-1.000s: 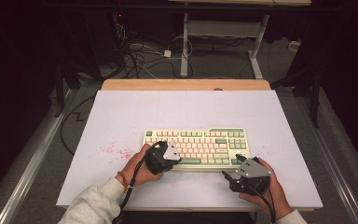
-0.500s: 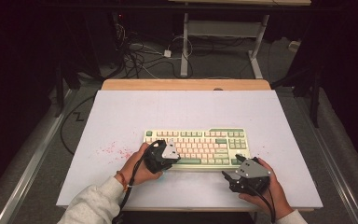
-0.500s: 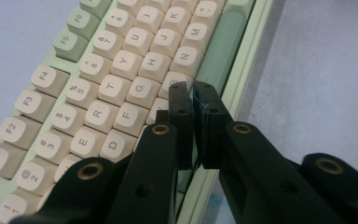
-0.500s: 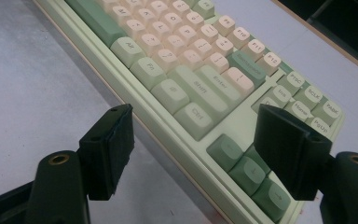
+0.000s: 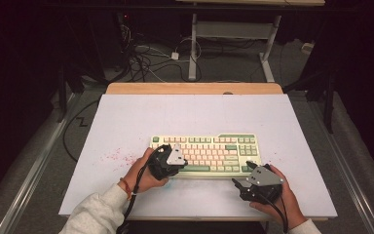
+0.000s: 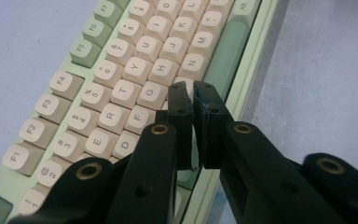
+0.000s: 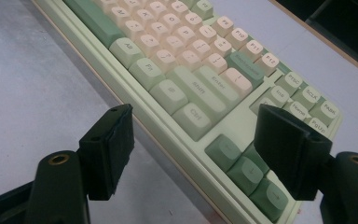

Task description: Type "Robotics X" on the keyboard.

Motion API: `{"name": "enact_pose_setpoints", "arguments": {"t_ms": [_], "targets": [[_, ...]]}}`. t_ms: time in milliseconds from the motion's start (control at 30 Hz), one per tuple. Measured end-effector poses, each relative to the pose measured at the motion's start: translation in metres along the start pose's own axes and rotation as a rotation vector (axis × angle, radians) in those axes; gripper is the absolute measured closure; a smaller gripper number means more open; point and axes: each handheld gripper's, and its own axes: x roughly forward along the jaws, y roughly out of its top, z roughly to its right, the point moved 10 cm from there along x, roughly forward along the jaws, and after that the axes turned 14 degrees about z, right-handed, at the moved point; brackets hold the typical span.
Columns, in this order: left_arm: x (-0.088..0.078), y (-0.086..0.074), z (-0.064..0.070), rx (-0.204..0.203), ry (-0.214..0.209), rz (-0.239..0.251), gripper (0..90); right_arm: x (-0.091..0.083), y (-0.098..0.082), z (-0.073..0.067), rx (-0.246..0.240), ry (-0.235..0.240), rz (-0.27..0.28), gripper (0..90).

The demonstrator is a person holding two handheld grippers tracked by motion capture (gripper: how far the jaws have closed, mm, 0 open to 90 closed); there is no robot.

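A: How is the keyboard point(image 5: 205, 154) looking?

B: It is showing a pale green case, cream letter keys and darker green keys at the edges. It is lying flat on the table point(image 5: 195, 117).

A: Which way is its long axis running?

B: Across the table, side to side, with the space bar row facing the person.

A: Where is it relative to the grippers?

B: The left gripper point(image 6: 189, 91) is hovering right over its near-left keys, jaws clenched together, grasping nothing. The right gripper point(image 7: 193, 137) is waiting just before its near-right corner, jaws spread wide, released.
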Motion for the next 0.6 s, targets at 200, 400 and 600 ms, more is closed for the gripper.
{"name": "enact_pose_setpoints", "arguments": {"t_ms": [200, 400, 600], "targets": [[-0.006, 0.001, -0.005, -0.003, 0.012, 0.008, 81.6, 0.0, 0.0, 0.0, 0.0, -0.002, 0.002, 28.7], [-0.012, 0.0, -0.011, -0.013, 0.038, 0.025, 74.2, -0.001, 0.001, 0.002, 0.004, -0.007, 0.004, 28.7], [-0.015, 0.001, -0.017, -0.013, 0.076, 0.049, 62.1, -0.002, 0.001, 0.002, 0.004, -0.008, 0.005, 28.7]]}}
